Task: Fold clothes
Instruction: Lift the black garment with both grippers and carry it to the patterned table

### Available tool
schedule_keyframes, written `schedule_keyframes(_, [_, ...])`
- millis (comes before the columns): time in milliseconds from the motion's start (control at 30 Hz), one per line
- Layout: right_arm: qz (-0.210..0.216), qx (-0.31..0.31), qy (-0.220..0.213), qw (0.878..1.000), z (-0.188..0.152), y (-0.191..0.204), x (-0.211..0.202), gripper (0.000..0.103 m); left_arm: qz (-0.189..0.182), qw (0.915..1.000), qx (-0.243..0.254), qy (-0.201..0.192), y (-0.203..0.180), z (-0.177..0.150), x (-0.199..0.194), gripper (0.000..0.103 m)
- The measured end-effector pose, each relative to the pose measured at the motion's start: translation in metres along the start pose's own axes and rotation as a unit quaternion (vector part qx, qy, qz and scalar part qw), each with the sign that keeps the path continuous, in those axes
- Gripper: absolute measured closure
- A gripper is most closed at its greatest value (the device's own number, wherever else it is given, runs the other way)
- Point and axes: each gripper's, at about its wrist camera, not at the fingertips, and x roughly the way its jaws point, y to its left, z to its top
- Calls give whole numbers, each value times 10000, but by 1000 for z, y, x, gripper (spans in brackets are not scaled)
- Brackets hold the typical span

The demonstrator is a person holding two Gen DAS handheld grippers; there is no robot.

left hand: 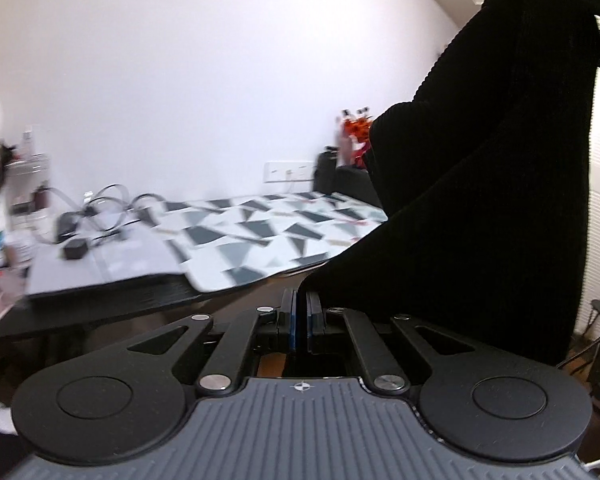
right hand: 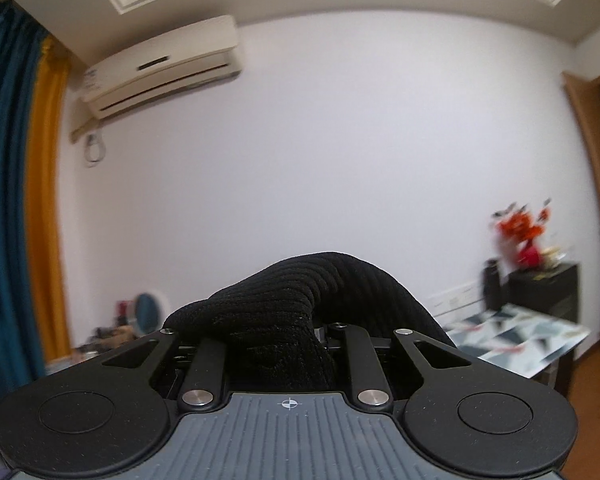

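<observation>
A black ribbed knit garment [left hand: 480,200] hangs in the air, filling the right side of the left wrist view. My left gripper [left hand: 301,304] is shut on its lower edge, held in front of the table. In the right wrist view the same black garment [right hand: 296,320] bunches over my right gripper [right hand: 284,344], which is shut on it and raised high, facing the wall; its fingertips are hidden under the cloth. The table with a patterned grey-and-white mat [left hand: 268,228] lies beyond the left gripper.
Cables and a black adapter [left hand: 76,248] lie on the table's left part, with bottles at the far left. A black cabinet with red flowers [right hand: 528,236] stands by the table's far end. An air conditioner [right hand: 160,64] and curtains [right hand: 16,200] are on the left.
</observation>
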Motion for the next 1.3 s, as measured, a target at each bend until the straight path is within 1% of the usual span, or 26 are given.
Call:
schedule_keyframes(133, [-302, 60, 3, 9995, 28, -50, 26, 87, -248, 9995, -130, -160, -24, 13, 45, 98])
schedule_keyframes(200, [-432, 76, -5, 9990, 40, -76, 40, 87, -427, 9987, -107, -274, -31, 22, 70, 98])
schedule_keyframes(300, [-477, 130, -119, 9987, 57, -109, 61, 87, -707, 9965, -72, -442, -41, 35, 107, 98])
schedule_keyframes(333, [-469, 143, -167, 9987, 63, -119, 69, 87, -914, 9947, -58, -456, -44, 40, 121, 98])
schedule_keyframes(367, [-461, 156, -216, 9986, 68, -130, 78, 87, -1123, 9926, -44, -457, -47, 44, 135, 94])
schedule_keyframes(433, [-341, 71, -368, 9987, 81, -144, 101, 87, -1576, 9872, 4, -248, -49, 57, 167, 68])
schedule_keyframes(467, [-293, 65, -428, 9986, 89, -151, 113, 87, -1786, 9838, 34, -158, -50, 63, 182, 41])
schedule_keyframes(500, [-245, 60, -487, 9985, 96, -158, 126, 87, -1861, 9822, 122, -207, -53, 66, 195, 26])
schedule_keyframes(533, [-171, 95, -544, 9983, 105, -165, 140, 87, -1937, 9805, 210, -255, -55, 68, 208, 25])
schedule_keyframes(567, [-116, 87, -611, 9980, 113, -172, 152, 87, -2010, 9787, 301, -283, -58, 71, 221, 25])
schedule_keyframes(633, [-41, 76, -756, 9971, 128, -186, 175, 87, -2133, 9756, 527, -14, -72, 78, 256, 25])
schedule_keyframes(733, [21, 96, -984, 9951, 148, -210, 205, 87, -2299, 9706, 710, 45, -91, 84, 298, 25])
schedule_keyframes(800, [1, 74, -1137, 9935, 159, -226, 221, 87, -2098, 9743, 820, 17, -102, 87, 328, 27])
schedule_keyframes(833, [1, 88, -1197, 9928, 164, -235, 228, 87, -1987, 9765, 834, 21, -105, 90, 343, 31])
schedule_keyframes(867, [-15, 108, -1235, 9923, 168, -244, 234, 87, -1937, 9781, 761, 11, -105, 95, 354, 50])
schedule_keyframes(900, [-31, 129, -1272, 9918, 172, -253, 241, 87, -1881, 9797, 690, -3, -104, 100, 366, 76])
schedule_keyframes(933, [-91, 100, -1288, 9916, 176, -263, 247, 87, -1773, 9821, 629, -58, -100, 108, 371, 88])
schedule_keyframes(967, [-153, 70, -1305, 9913, 179, -274, 254, 87, -1650, 9846, 571, -123, -95, 115, 377, 90])
schedule_keyframes(1033, [-306, 95, -1305, 9909, 182, -300, 265, 87, -1155, 9912, 491, -431, -83, 130, 384, 92])
schedule_keyframes(1067, [-391, 156, -1306, 9905, 185, -316, 271, 87, -918, 9931, 441, -580, -77, 138, 387, 92])
schedule_keyframes(1100, [-476, 217, -1305, 9901, 188, -331, 278, 87, -791, 9941, 305, -675, -68, 148, 392, 92])
schedule_keyframes(1133, [-546, 290, -1284, 9898, 189, -349, 287, 87, -660, 9948, 194, -755, -61, 158, 396, 93])
schedule_keyframes(1200, [-686, 435, -1240, 9890, 193, -385, 305, 87, -285, 9949, 143, -957, -55, 179, 402, 93])
schedule_keyframes(1300, [-653, 366, -1298, 9887, 194, -426, 333, 87, 211, 9927, 63, -1186, -57, 199, 416, 93])
